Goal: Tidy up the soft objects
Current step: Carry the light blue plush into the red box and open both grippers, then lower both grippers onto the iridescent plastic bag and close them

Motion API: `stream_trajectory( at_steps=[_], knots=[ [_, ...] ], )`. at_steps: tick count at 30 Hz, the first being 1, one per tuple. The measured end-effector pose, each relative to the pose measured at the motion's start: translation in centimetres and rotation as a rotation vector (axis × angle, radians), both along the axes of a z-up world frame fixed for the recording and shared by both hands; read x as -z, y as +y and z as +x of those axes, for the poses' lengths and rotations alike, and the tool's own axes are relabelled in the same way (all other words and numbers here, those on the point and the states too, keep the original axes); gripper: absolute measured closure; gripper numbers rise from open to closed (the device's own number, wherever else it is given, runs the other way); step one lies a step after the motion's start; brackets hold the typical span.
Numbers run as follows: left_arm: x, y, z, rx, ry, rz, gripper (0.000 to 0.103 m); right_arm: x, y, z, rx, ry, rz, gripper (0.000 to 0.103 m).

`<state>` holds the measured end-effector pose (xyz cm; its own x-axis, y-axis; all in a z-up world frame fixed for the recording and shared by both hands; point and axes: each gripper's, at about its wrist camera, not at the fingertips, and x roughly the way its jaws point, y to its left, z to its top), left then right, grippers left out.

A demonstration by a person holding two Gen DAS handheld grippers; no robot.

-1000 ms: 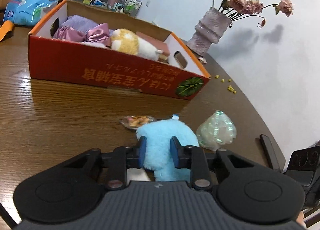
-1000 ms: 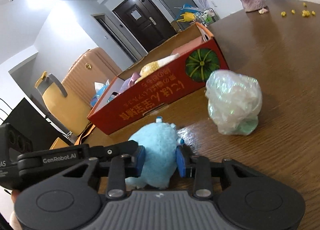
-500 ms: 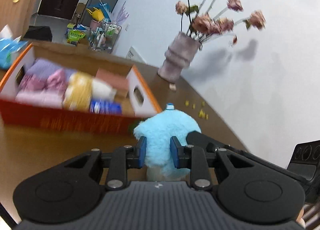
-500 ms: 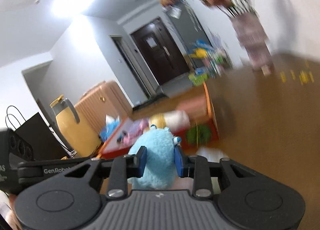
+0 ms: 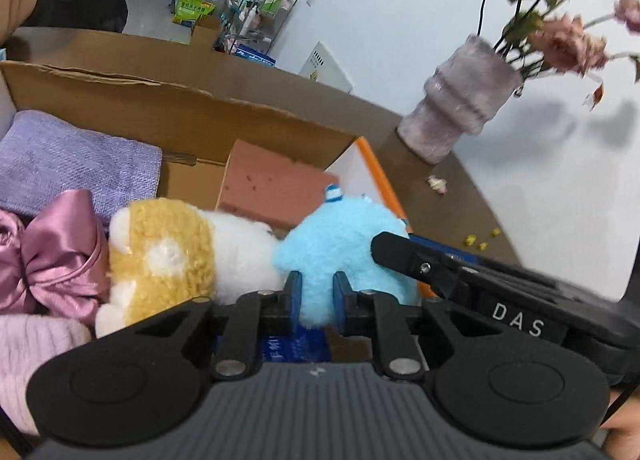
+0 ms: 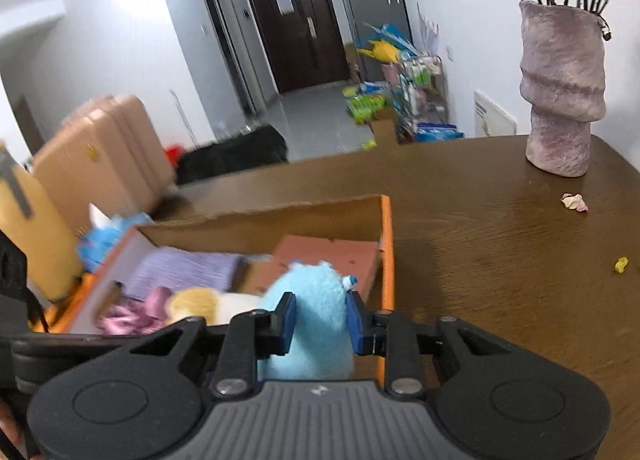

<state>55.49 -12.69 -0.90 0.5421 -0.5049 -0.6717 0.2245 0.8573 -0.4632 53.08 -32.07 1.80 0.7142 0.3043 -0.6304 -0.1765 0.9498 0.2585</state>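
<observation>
Both tools grip one item: a fluffy light-blue plush toy, held over the right end of the open orange-sided cardboard box on the dark wooden table. The left gripper has its blue pads closing on a narrow lower part of the toy. The right gripper is also closing, its pads pressed into the toy's sides.

The toy's underside is hidden behind the tool bodies; whether it touches the box contents cannot be determined.

Inside the box lie a yellow-and-white plush animal, a folded lilac knit cloth, a pink satin fabric bundle and a terracotta-coloured block. A pale pink fuzzy item is cut off at the left edge. A mauve textured vase stands beyond; its flowers are blurred.
</observation>
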Motion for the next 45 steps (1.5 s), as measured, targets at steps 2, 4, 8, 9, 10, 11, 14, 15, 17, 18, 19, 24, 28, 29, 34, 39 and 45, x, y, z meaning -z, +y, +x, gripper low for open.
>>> stream_trajectory(
  at_steps=[2, 4, 8, 9, 10, 11, 14, 15, 17, 18, 19, 24, 28, 29, 34, 39, 45],
  knots=[
    [0.6, -0.6, 0.2, 0.032, 0.011, 0.028, 0.086, 0.8, 0.5, 0.5, -0.009, 0.022, -0.060, 0.093],
    [1.0, -1.1, -0.1, 0.029, 0.011, 0.067, 0.091, 1.9, 1.6, 0.8, -0.036, 0.049, -0.150, 0.103],
    [0.9, 0.1, 0.3, 0.021, 0.030, 0.018, 0.089, 2.1, 2.8, 0.9, -0.043, 0.050, -0.212, 0.097],
    [0.4, 0.2, -0.1, 0.021, 0.011, 0.030, 0.089, 2.0, 2.8, 0.9, -0.044, 0.058, -0.201, 0.096],
    [-0.4, 0.3, -0.7, 0.032, -0.025, 0.048, 0.088, 1.8, 2.7, 0.8, -0.043, 0.064, -0.194, 0.093],
    [-1.1, 0.2, -1.1, 0.040, -0.049, 0.059, 0.088, 1.5, 2.6, 0.7, -0.044, 0.062, -0.191, 0.092],
    [-4.0, 1.0, -3.0, 0.035, -0.114, 0.083, 0.084, -0.1, 1.9, -0.1, -0.044, 0.040, -0.160, 0.091],
    [-4.9, 1.2, -3.7, 0.024, -0.126, 0.097, 0.083, -0.9, 1.7, -0.6, -0.045, 0.028, -0.151, 0.091],
    [-6.9, 1.7, -5.8, 0.010, -0.161, 0.129, 0.080, -2.6, 1.5, -1.9, -0.046, -0.002, -0.151, 0.089],
    [-7.7, 2.0, -6.8, -0.003, -0.186, 0.147, 0.073, -3.5, 1.3, -2.7, -0.050, -0.020, -0.154, 0.089],
    [-8.6, 2.5, -8.3, -0.022, -0.225, 0.173, 0.069, -4.4, 1.1, -3.8, -0.053, -0.038, -0.152, 0.088],
    [-11.8, 4.3, -15.6, -0.097, -0.422, 0.329, 0.029, -8.4, -0.4, -10.1, -0.067, -0.129, -0.121, 0.068],
    [-12.8, 6.3, -21.9, -0.137, -0.473, 0.353, 0.023, -9.9, -1.8, -16.2, -0.074, -0.200, -0.092, 0.062],
    [-12.8, 6.8, -23.6, -0.145, -0.489, 0.356, 0.020, -10.1, -2.2, -17.8, -0.074, -0.216, -0.083, 0.061],
    [-10.9, 8.5, -32.7, -0.249, -0.551, 0.340, 0.016, -9.4, -3.6, -25.8, -0.099, -0.318, -0.028, 0.054],
    [-8.6, 8.2, -40.5, -0.328, -0.573, 0.317, 0.009, -7.0, -3.8, -33.3, -0.084, -0.426, -0.059, 0.047],
    [-7.4, 7.2, -45.6, -0.306, -0.568, 0.320, 0.009, -4.4, -4.5, -39.8, -0.067, -0.435, 0.040, 0.045]
  ],
)
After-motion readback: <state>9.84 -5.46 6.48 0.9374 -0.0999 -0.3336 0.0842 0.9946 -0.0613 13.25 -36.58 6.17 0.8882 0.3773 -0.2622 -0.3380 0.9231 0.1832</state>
